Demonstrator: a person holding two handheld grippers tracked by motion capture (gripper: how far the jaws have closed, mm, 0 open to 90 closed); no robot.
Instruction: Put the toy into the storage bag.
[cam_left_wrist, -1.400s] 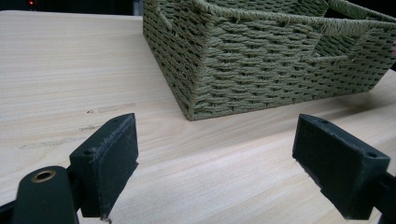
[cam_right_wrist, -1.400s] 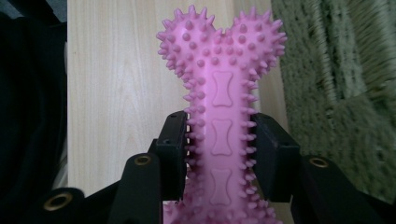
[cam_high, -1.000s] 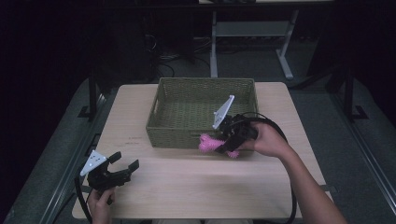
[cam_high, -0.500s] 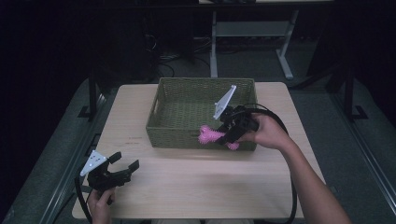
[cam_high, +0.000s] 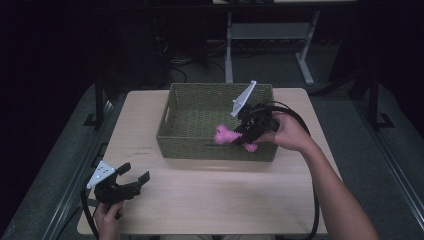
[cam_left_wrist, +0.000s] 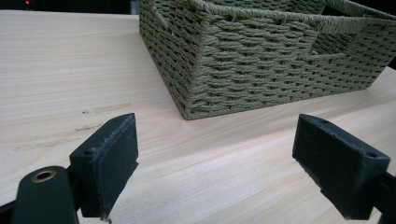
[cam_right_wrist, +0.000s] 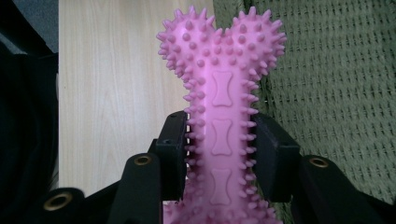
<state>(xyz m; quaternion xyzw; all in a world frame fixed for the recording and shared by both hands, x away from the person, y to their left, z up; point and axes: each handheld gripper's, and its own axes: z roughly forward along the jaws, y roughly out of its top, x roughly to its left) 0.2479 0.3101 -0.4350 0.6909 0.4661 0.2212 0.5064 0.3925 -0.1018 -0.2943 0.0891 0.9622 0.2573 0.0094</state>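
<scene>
A pink spiky bone-shaped toy (cam_right_wrist: 220, 116) sits clamped by its shaft between the pads of my right gripper (cam_right_wrist: 219, 154). In the high view that right gripper (cam_high: 239, 137) holds the pink toy (cam_high: 223, 135) over the front rim of the green woven basket (cam_high: 200, 147), one end over the inside. My left gripper (cam_high: 134, 180) rests at the table's near left corner with its jaws wide apart. Seen from the left gripper (cam_left_wrist: 215, 163), nothing lies between the pads, and the basket (cam_left_wrist: 261, 60) stands ahead of it.
The light wooden table (cam_high: 215, 200) carries the basket at its far middle. A black cable (cam_high: 314, 165) trails from the right gripper along the forearm. Beyond the table stands a dark floor with a metal desk frame (cam_high: 270, 35).
My right gripper has lifted the pink toy from in front of the basket's front wall up to its rim and slightly toward the inside. The left gripper has kept still.
</scene>
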